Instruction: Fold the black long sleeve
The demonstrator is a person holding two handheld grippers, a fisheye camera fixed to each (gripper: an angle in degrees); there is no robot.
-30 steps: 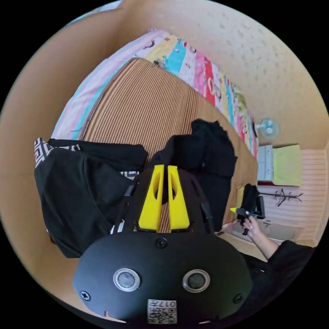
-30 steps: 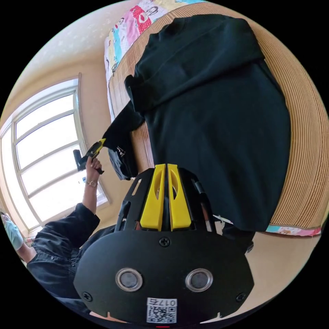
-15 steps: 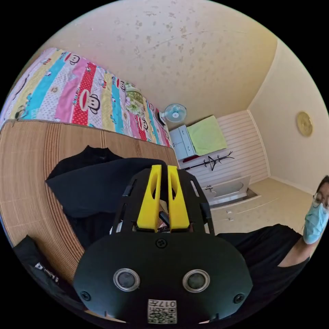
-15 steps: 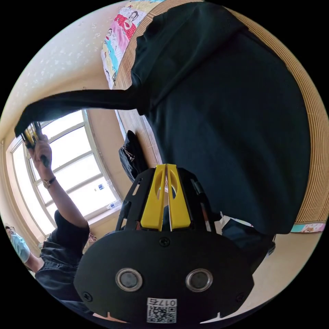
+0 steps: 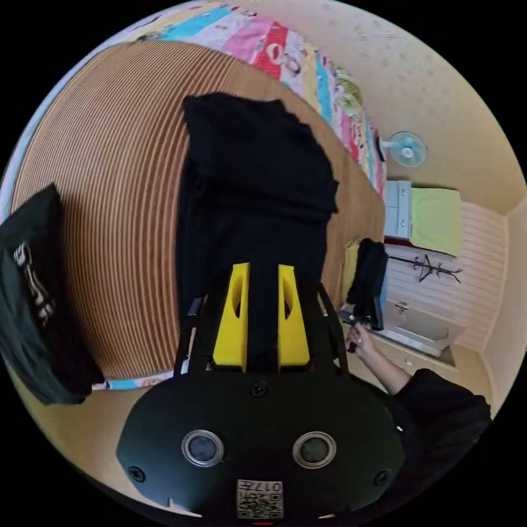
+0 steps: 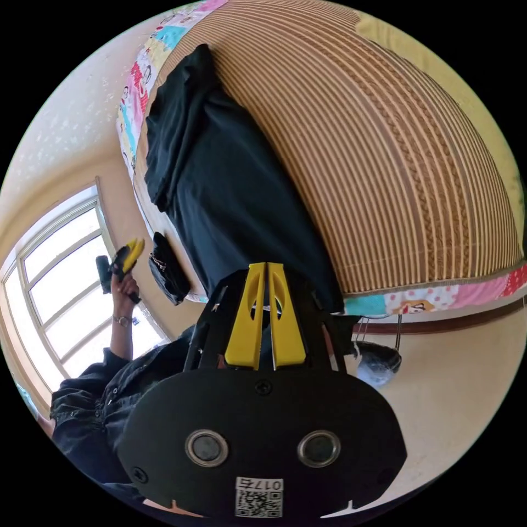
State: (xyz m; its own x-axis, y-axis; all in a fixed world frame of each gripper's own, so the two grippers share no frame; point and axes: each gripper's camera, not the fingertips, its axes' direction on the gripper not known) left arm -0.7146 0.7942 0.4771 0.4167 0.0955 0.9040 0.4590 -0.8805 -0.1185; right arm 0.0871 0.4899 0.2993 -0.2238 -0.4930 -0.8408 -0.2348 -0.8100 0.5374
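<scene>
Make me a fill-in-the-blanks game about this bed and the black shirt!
1. The black long sleeve lies on a striped ____ mat.
2. The left gripper has its jaws ____.
3. The right gripper has yellow jaws that are ____.
4. On the wall hangs a small ____.

Missing words: brown; open; shut; fan

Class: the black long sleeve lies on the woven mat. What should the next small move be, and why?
Probably take the hem end with the left hand-held gripper, whose jaws stand apart above the black long sleeve. The shirt lies as a narrow strip on the woven mat, and the right hand-held gripper looks shut on its near edge, so folding hem toward collar seems next.
</scene>
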